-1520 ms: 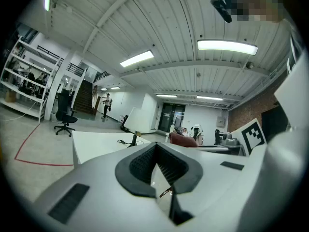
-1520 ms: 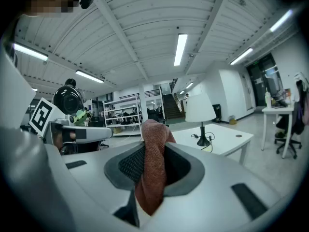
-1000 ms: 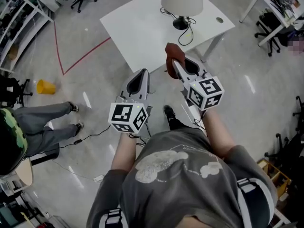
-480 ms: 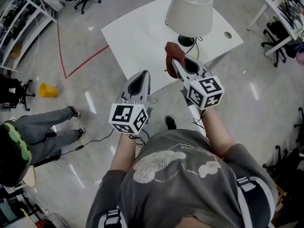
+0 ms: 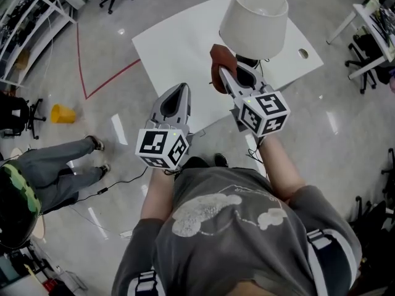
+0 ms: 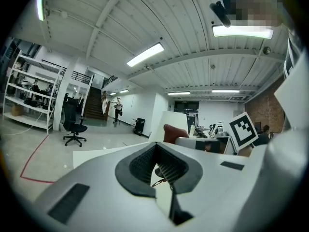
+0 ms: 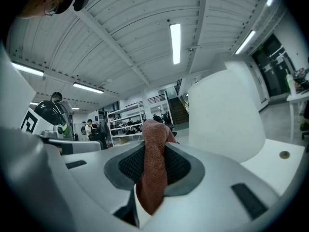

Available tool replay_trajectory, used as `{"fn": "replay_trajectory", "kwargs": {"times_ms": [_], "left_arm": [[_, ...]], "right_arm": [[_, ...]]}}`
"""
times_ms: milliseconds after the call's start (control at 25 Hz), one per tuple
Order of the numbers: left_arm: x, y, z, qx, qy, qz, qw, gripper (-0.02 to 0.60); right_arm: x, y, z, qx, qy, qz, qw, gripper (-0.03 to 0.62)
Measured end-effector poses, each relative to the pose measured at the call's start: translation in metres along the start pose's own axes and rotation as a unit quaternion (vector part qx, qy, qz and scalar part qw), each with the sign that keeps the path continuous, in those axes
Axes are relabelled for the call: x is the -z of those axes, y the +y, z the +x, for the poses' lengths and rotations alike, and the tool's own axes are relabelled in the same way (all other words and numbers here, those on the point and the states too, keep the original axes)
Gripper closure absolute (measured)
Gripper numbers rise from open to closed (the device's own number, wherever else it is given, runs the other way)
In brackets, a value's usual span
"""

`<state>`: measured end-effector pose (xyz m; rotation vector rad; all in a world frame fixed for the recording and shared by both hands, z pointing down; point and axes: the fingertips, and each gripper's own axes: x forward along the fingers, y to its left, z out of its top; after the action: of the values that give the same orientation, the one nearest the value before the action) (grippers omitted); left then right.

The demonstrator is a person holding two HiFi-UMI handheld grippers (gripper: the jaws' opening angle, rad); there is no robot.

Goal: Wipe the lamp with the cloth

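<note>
Right tongs pinch cloth; left tongs closed, empty. Lamp at 1 o'clock, near. Hard push may tip light lamp over.

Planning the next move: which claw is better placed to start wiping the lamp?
Right. The right claw is shut on the cloth, close to the lamp; the left claw holds nothing and sits farther back.

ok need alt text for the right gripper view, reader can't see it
Seen from behind its jaws, the grey-white two-jaw right gripper is shut on a rust-brown textured cloth that sticks up between them. Just beyond, to the right, a white lamp with a tapered shade stands on a white table.
</note>
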<state>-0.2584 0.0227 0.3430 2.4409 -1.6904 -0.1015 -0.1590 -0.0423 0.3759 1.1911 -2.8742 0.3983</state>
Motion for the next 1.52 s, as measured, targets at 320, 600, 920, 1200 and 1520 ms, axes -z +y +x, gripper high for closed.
{"fn": "replay_trajectory", "kwargs": {"times_ms": [320,600,920,1200,1520], "left_arm": [[-0.018,0.040,0.029,0.033,-0.010,-0.002,0.9994,0.575],[-0.045,0.069,0.078,0.096,-0.009,0.005,0.9953,0.574],[-0.058,0.098,0.128,0.172,0.000,0.000,0.9850,0.574],[-0.072,0.100,0.162,0.236,0.003,-0.006,0.9717,0.575],[-0.082,0.096,0.183,0.285,0.001,-0.010,0.9584,0.575]], "right_arm": [[-0.005,-0.003,0.032,0.046,0.003,0.007,0.999,0.503],[-0.032,-0.006,0.076,0.095,-0.022,0.025,0.995,0.503],[-0.054,-0.026,0.109,0.192,-0.072,0.081,0.975,0.503],[-0.090,-0.046,0.115,0.262,-0.119,0.113,0.951,0.503],[-0.126,-0.063,0.117,0.301,-0.183,0.156,0.923,0.503]]}}
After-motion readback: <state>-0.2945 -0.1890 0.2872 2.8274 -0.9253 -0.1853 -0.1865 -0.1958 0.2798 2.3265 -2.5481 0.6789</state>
